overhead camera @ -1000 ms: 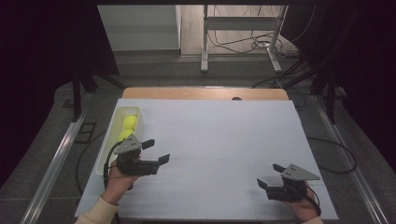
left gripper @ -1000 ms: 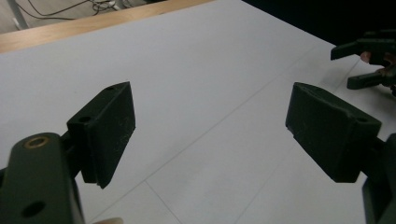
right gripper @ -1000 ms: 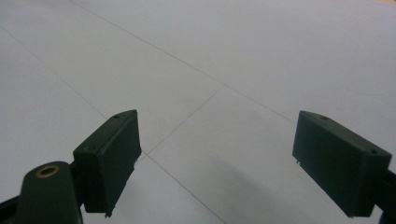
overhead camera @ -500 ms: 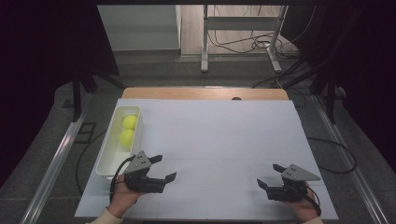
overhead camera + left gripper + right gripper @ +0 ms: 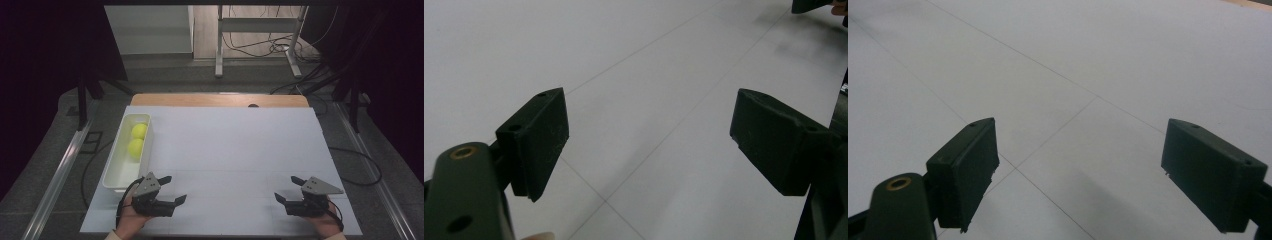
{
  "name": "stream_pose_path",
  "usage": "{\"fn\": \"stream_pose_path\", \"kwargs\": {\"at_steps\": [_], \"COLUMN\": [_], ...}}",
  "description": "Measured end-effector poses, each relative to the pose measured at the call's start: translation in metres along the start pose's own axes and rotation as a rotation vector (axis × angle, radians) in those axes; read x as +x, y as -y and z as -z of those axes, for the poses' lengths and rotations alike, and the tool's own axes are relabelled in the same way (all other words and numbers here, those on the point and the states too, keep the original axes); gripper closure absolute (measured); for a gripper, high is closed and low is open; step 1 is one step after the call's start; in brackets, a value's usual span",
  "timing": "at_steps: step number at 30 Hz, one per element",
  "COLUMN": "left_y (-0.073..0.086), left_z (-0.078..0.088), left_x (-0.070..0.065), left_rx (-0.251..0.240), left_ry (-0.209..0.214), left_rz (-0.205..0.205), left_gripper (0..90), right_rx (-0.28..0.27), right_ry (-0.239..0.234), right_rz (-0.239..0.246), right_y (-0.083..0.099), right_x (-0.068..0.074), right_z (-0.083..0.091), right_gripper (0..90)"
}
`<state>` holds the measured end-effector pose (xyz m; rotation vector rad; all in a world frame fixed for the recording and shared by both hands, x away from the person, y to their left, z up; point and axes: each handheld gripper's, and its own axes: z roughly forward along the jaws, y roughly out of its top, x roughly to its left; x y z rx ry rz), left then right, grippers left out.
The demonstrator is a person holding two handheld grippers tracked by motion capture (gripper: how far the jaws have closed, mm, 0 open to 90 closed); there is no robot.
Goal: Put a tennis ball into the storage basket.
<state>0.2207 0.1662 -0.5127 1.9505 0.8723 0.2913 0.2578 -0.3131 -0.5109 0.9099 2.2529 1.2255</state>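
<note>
1. While I scan for writing, I read none on anything.
2. I count two yellow balls (image 5: 138, 131) (image 5: 135, 148) inside one white bin (image 5: 114, 176).
3. I hold my left gripper (image 5: 172, 189) and right gripper (image 5: 286, 189) spread, empty, over the table (image 5: 240, 145), the left just beside the bin.

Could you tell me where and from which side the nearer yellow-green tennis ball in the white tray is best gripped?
Probably from above, across the widest part of the nearer yellow-green tennis ball: the white rectangular plastic tray walls block side approaches, and the other ball sits just beyond it.
</note>
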Motion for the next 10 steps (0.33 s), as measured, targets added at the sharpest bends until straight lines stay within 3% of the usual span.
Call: {"fn": "stream_pose_path", "kwargs": {"at_steps": [10], "left_y": [0.0008], "left_z": [-0.0009], "left_x": [0.0019], "left_rx": [-0.009], "left_ry": [-0.005], "left_rz": [0.004], "left_gripper": [16.4], "right_rx": [-0.005], "right_ry": [-0.007], "right_rz": [-0.002], "right_y": [-0.0002], "right_x": [-0.0008], "right_z": [0.0001], "right_gripper": [15.4]}}
